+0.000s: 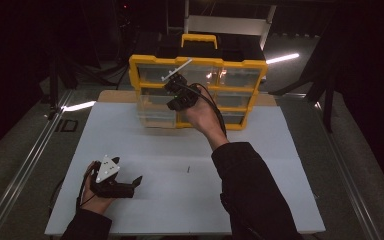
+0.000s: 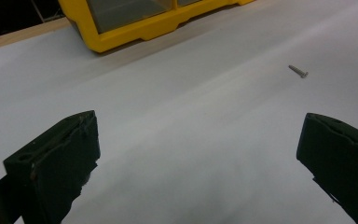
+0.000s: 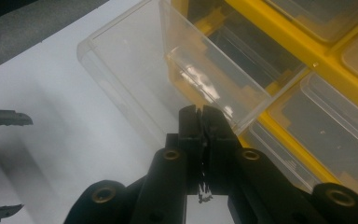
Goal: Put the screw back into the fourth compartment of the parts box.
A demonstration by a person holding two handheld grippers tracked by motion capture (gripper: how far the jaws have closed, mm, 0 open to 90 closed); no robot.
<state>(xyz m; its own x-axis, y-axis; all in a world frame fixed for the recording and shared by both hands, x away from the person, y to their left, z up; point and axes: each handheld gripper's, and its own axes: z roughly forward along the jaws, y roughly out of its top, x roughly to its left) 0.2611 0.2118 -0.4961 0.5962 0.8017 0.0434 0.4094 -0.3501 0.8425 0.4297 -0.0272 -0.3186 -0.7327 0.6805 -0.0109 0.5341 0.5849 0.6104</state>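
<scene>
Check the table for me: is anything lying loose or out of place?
Yes: one small grey metal screw lies alone on the white table, apart from the yellow drawer organizer, between the two hands.

**Three cameras, one white table**

The high view is looking forward and down from the person's side, taking in the whole table [image 1: 130, 210] and the yellow organizer [image 1: 198, 90] at its far end. The left gripper view is skimming low over the sheet, facing that organizer [image 2: 135, 28] from afar. The right gripper view is sitting close against its clear drawers [image 3: 205, 65], sharing the cabinet with both.
</scene>
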